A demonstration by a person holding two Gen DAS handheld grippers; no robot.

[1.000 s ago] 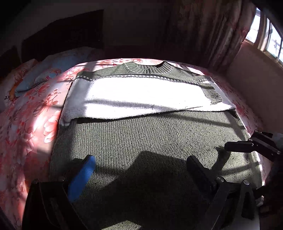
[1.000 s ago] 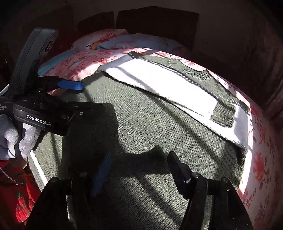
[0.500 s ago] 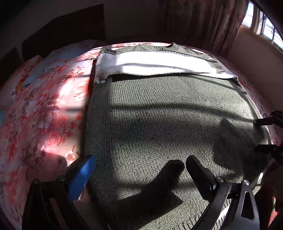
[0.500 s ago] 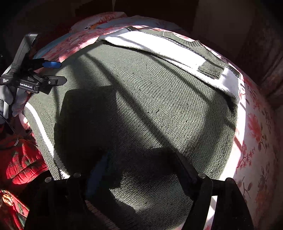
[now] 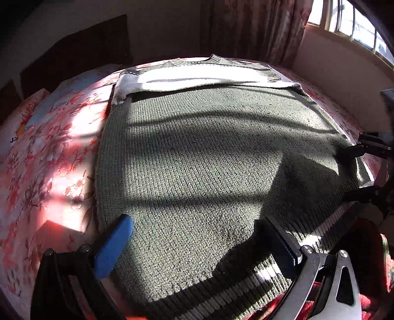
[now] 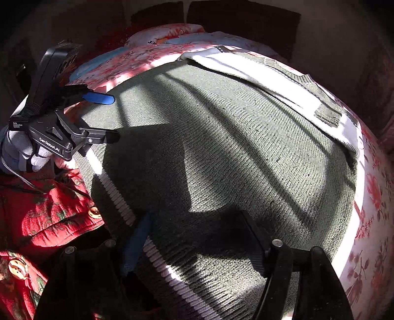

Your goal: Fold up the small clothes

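A grey-green knit sweater [image 5: 197,152] lies flat on the bed, its white sleeves [image 5: 197,76] folded across the chest near the collar. Its ribbed hem [image 5: 246,283] with a white stripe runs along the near edge. My left gripper [image 5: 197,236] hangs open over the hem's left part with nothing between its fingers. In the right wrist view the sweater [image 6: 234,147] fills the frame, and my right gripper [image 6: 197,236] stands open just above the hem [image 6: 118,197], holding nothing. The left gripper [image 6: 110,118] shows there at the left, open.
A pink floral bedspread [image 5: 49,160] surrounds the sweater, with pillows [image 6: 167,33] at the dark headboard. A curtain and window [image 5: 344,22] stand at the far right. A gloved hand [image 6: 19,147] and a red floral garment [image 6: 49,214] sit at the near edge.
Both grippers have drawn back from the middle of the sweater to its near hem and sunk a little. The striped hem has come into view. The sweater has not moved.
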